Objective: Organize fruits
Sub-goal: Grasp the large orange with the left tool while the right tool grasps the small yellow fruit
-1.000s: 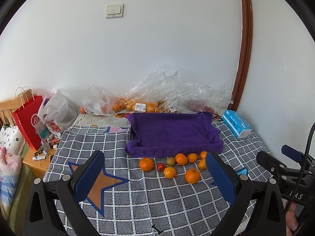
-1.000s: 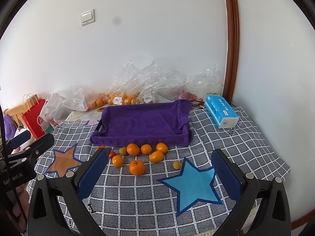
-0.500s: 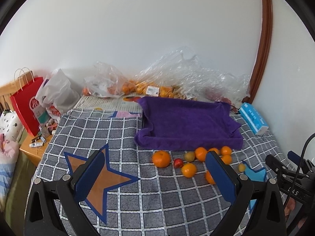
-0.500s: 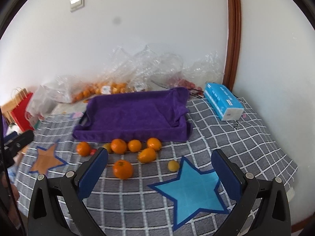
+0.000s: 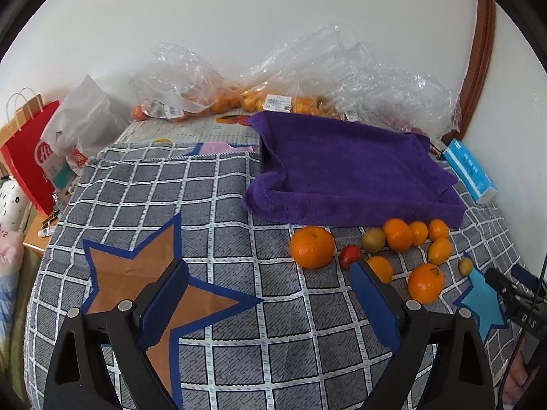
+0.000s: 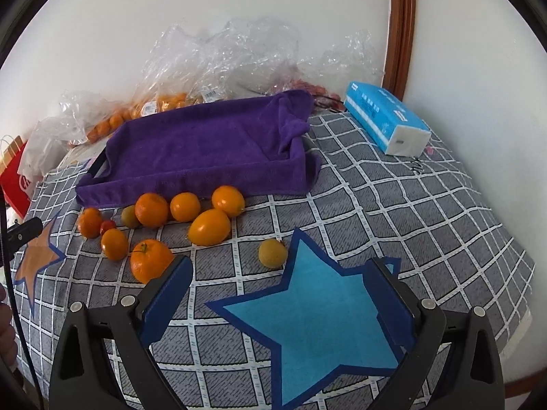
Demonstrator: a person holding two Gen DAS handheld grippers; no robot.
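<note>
Grey checked cloth (image 6: 393, 205) covers the surface in front of a white wall, and two stars lie on it: one brown star (image 5: 136, 273) and one blue star (image 6: 318, 321).

You have ten loose fruits on the cloth, all just beside the front edge of the one tray, which is wrapped in a purple towel (image 6: 205, 143). Seven are oranges; the biggest orange (image 5: 312, 246) lies at the left end of the group. One is a small red fruit (image 5: 350, 255). Two are yellow-green fruits, one in the row (image 5: 373, 240) and one apart, touching a point of the blue star (image 6: 272, 253). The tray itself holds no fruit.

Behind the tray there are clear plastic bags (image 5: 191, 92) with more oranges; their white labels are too small to read. One blue tissue pack (image 6: 383, 116) has writing I cannot read. One red paper bag (image 5: 30, 157) shows white letters, perhaps "Hu".

Your left gripper (image 5: 266, 270) stands wide; its jaws have just been closing a little, with nothing between them. Your right gripper (image 6: 282, 268) is also wide and holds nothing, above the blue star.
</note>
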